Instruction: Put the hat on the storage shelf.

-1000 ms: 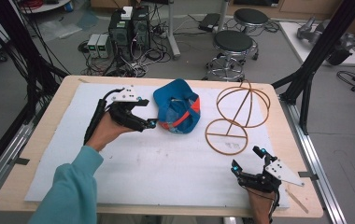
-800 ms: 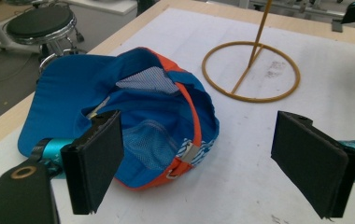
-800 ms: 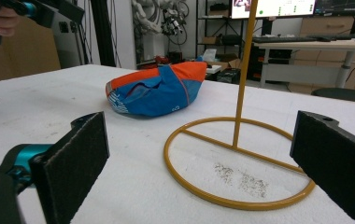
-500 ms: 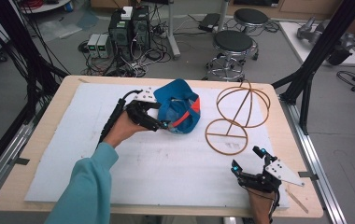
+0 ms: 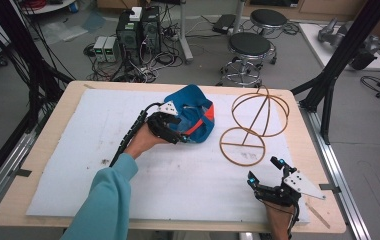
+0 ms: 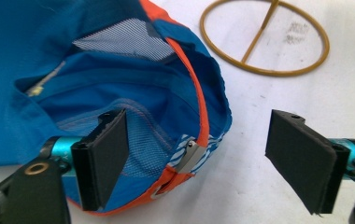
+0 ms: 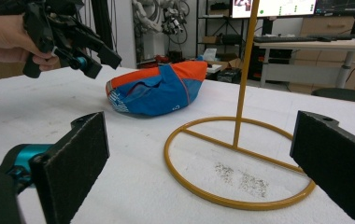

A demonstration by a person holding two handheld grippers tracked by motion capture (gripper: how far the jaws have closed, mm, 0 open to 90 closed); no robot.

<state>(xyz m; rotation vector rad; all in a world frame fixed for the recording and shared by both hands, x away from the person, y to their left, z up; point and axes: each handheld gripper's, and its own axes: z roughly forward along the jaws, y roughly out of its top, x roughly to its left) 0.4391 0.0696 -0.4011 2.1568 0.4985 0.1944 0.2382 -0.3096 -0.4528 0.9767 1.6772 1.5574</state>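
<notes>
Left hand-held gripper [image 6: 199,158], jaws apart and just narrowing, straddles the rim of the blue cap [image 5: 193,117] beside the wire stand [image 5: 253,125]; nothing is clamped. Soft and light, the cap should be pinched at its orange-edged rim.

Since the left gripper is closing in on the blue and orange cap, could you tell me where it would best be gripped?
Probably at the orange-edged rim of the cap, near the small buckle. The cap lies crumpled with its opening facing the left gripper, so one jaw can slip inside over the mesh lining while the other stays outside on the white mat. Come from the cap's left side, as seen from above, pinching the thin edge.
</notes>
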